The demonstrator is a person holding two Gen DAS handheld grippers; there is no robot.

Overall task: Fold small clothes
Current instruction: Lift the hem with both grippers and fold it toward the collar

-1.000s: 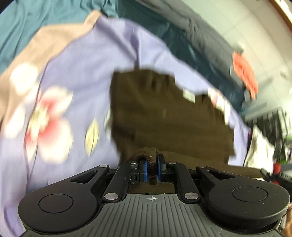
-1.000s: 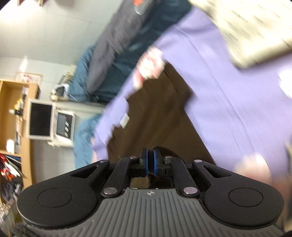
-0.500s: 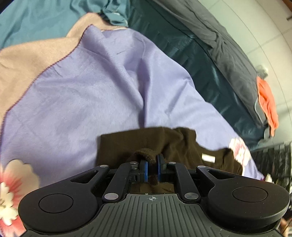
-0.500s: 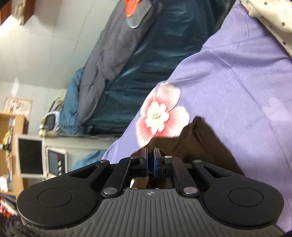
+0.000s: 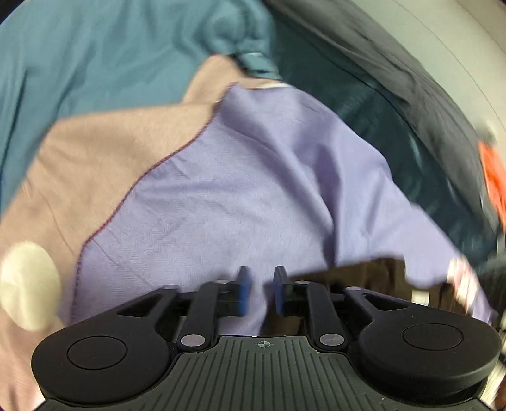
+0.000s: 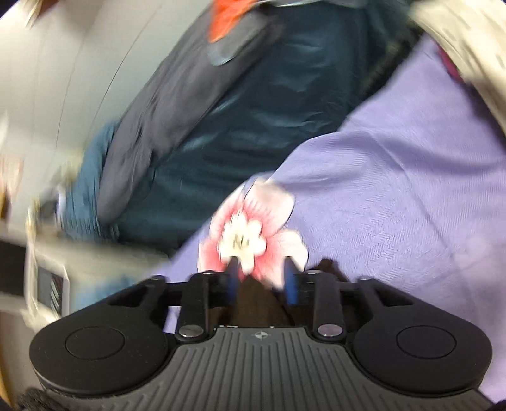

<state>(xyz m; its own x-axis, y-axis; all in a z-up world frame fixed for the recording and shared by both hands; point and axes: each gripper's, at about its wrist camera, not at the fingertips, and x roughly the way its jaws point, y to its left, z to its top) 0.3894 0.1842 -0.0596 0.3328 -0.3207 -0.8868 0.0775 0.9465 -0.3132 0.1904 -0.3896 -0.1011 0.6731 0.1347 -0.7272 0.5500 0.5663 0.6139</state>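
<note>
The dark brown garment (image 5: 373, 275) lies on the lilac sheet (image 5: 246, 196), low right in the left wrist view, mostly hidden behind my gripper body. My left gripper (image 5: 262, 292) is open and empty, its blue pads apart over the sheet, just left of the garment. In the right wrist view a strip of the brown garment (image 6: 259, 303) shows between and under the fingers. My right gripper (image 6: 262, 281) is open and empty, just above it, in front of a pink flower print (image 6: 249, 234).
A tan blanket (image 5: 104, 164) and teal cloth (image 5: 95, 53) lie left of the sheet. A dark teal quilt (image 6: 246, 104), a grey pillow (image 6: 177, 82) and an orange item (image 6: 227, 19) lie beyond. A pale dotted cloth (image 6: 468, 41) sits at the right.
Both grippers have opened and let go of the brown garment, which now lies on the sheet. Both views are blurred by motion as the grippers pull away from it.
</note>
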